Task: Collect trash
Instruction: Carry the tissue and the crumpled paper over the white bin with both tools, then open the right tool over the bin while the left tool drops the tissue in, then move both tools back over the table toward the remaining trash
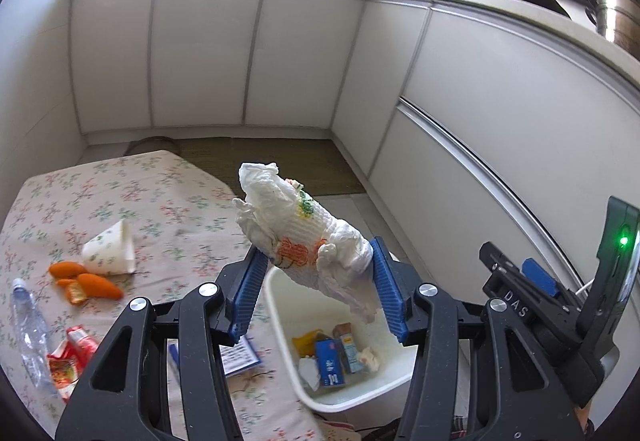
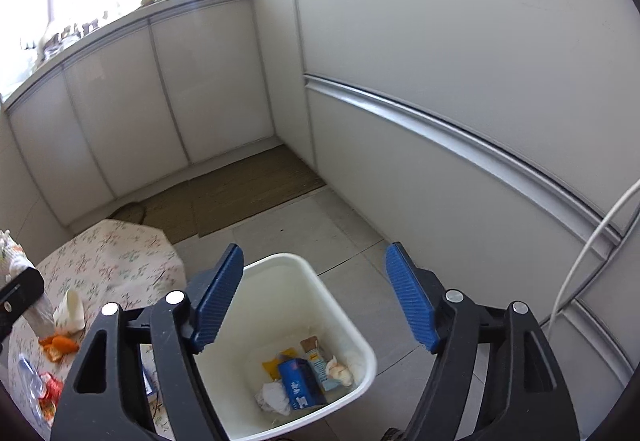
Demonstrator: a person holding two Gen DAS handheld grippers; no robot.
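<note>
My left gripper (image 1: 318, 265) is shut on a crumpled white paper towel (image 1: 300, 233) with orange and green print, held above the near rim of the white trash bin (image 1: 276, 305). The bin holds a blue carton (image 1: 330, 361), a yellow wrapper and crumpled paper. My right gripper (image 2: 314, 281) is open and empty above the same bin (image 2: 352, 325), and part of it shows in the left wrist view (image 1: 540, 277). On the floral tablecloth (image 1: 168, 201) lie a tipped paper cup (image 1: 110, 249), orange peels (image 1: 92, 281), a clear plastic bottle (image 1: 28, 325) and a red wrapper (image 1: 70, 357).
The bin stands on the tiled floor (image 2: 348, 225) beside the table's right edge. White kitchen cabinets (image 1: 248, 53) run along the back and the right. A brown floor mat (image 2: 240, 189) lies in the corner. A white cable (image 2: 592, 241) hangs at the right.
</note>
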